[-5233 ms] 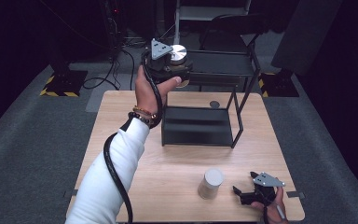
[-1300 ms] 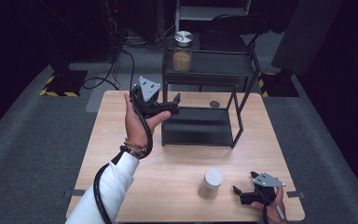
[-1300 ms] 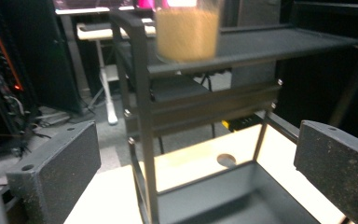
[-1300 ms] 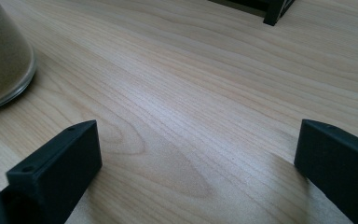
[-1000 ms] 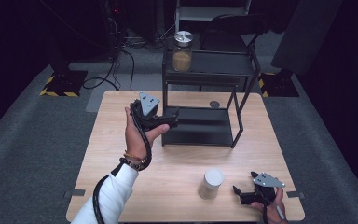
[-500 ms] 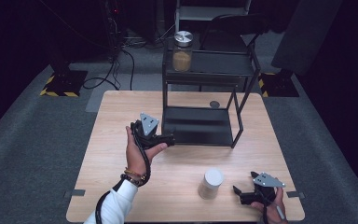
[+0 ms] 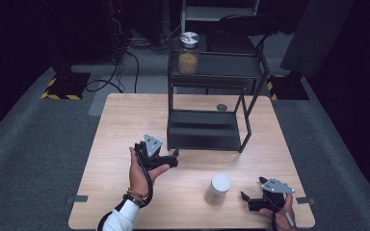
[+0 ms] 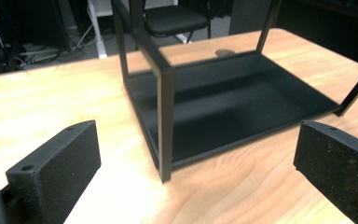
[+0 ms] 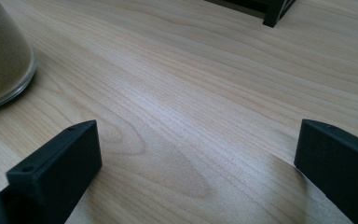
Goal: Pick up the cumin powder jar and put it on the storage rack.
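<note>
While one jar [image 7: 189,53] with a metal lid already stands on the top shelf of the black rack [image 7: 207,130], we judge the work in hand to be the shelving of jars, with the second, white-lidded jar [image 7: 218,189] not yet taken up. It stands upright on the tabletop [image 7: 120,120], near the front edge, just beside the right gripper [image 7: 251,201] and apart from it. We find the right gripper low over the wood with its fingers [image 9: 56,163] spread wide and nothing between them; in the right gripper view the jar's glass base [image 9: 2,56] sits off to the left of the gap, not within it. The left gripper [image 7: 171,159] is held above the tabletop close to the rack's near-left post [image 8: 165,121], fingers [image 8: 58,163] likewise wide and empty, looking into the lower shelf. In our judgement the next move calls for one gripper to be squared on the jar's body so that the gap straddles it, closed below the lid, and lifted straight before travel toward the rack. Open room is ample between jar and rack; the constraints are the rack's thin uprights, the front edge of the tabletop beside the right hand, and the limited height under the top shelf. A small dark disc [image 7: 221,107] lies behind the rack, clear of any likely path.
</note>
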Tool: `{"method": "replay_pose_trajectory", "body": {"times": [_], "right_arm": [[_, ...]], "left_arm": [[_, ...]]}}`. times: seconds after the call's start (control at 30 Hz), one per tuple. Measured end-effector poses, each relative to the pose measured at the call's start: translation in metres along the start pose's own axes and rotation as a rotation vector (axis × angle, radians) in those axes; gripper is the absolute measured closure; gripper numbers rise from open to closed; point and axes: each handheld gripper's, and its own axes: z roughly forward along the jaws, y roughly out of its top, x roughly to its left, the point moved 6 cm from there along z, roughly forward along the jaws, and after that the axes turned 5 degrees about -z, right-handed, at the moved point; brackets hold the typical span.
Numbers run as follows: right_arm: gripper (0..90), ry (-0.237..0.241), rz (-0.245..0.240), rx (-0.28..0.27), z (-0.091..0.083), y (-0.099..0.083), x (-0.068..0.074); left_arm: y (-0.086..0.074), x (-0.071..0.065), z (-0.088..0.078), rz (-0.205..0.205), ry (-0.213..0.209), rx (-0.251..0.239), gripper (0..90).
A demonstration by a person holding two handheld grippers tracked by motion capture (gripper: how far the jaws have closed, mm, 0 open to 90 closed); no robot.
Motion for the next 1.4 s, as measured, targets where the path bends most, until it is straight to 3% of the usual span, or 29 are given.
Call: {"method": "replay_pose_trajectory", "body": {"times": [0.53,1.3,1.4], "right_arm": [[0.2,-0.002,-0.002,-0.001,0.000,0.000,0.000],[0.2,-0.003,-0.003,-0.002,0.000,0.000,0.001],[0.2,-0.003,-0.002,-0.001,0.000,0.000,0.000]], "left_arm": [[-0.042,0.000,0.005,-0.011,-0.031,0.097,0.3],[-0.077,0.001,0.009,-0.016,-0.056,0.190,0.6],[-0.081,0.000,0.009,-0.003,-0.054,0.200,0.8]]}}
